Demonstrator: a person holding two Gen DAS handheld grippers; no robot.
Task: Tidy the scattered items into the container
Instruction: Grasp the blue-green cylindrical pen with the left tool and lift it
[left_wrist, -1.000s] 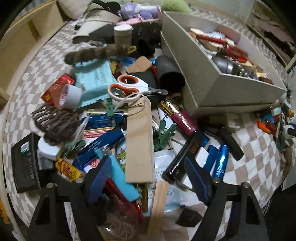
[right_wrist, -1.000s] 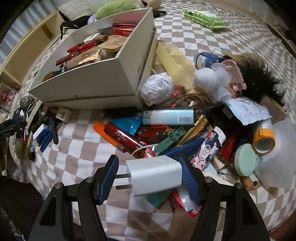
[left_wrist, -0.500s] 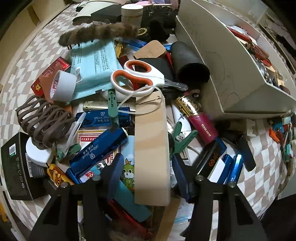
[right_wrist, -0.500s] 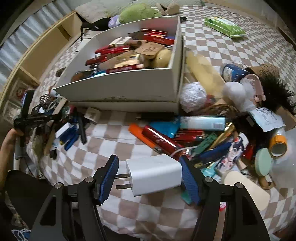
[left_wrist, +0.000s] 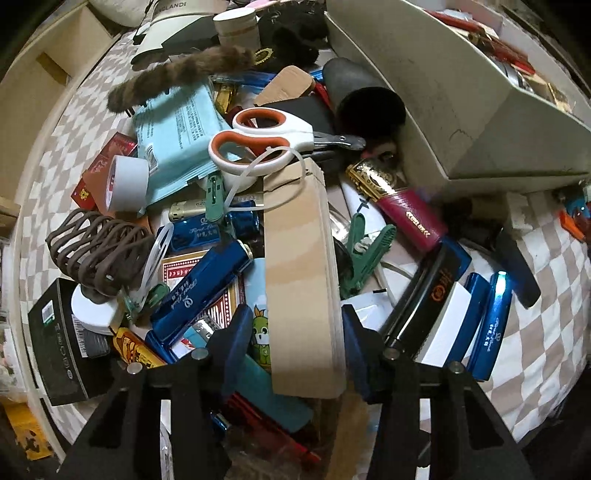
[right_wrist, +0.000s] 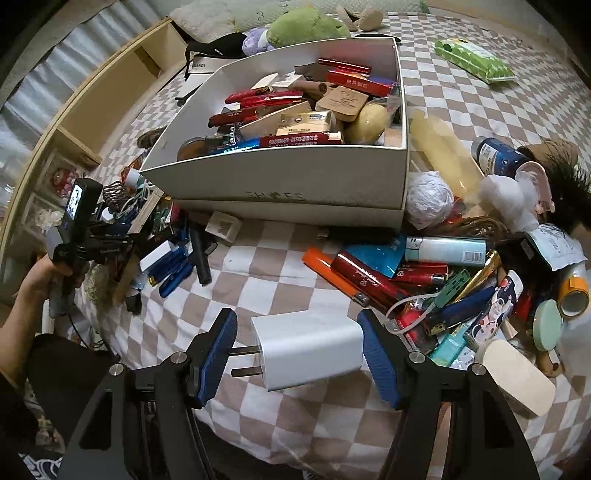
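My left gripper (left_wrist: 295, 339) is low over the left pile, its blue pads on either side of the near end of a long flat wooden board (left_wrist: 299, 269); whether they press it I cannot tell. My right gripper (right_wrist: 299, 354) is shut on a white plug charger (right_wrist: 306, 347), prongs against the left pad, held above the checkered cloth. The white shoebox container (right_wrist: 288, 181) stands ahead of it, filled with lighters, cards and tubes. In the left wrist view its wall (left_wrist: 461, 122) is at the upper right.
Around the board lie orange-handled scissors (left_wrist: 266, 140), a blue lighter (left_wrist: 199, 295), a brown hair claw (left_wrist: 99, 251), white tape (left_wrist: 127, 182) and a green clip (left_wrist: 364, 254). A second pile with red lighters (right_wrist: 369, 280) and a white tube (right_wrist: 447, 251) lies right of the box.
My left gripper dropped toward the pile and narrowed around the wooden board's near end. My right gripper rose and pulled back with the charger, bringing the box's inside into view.
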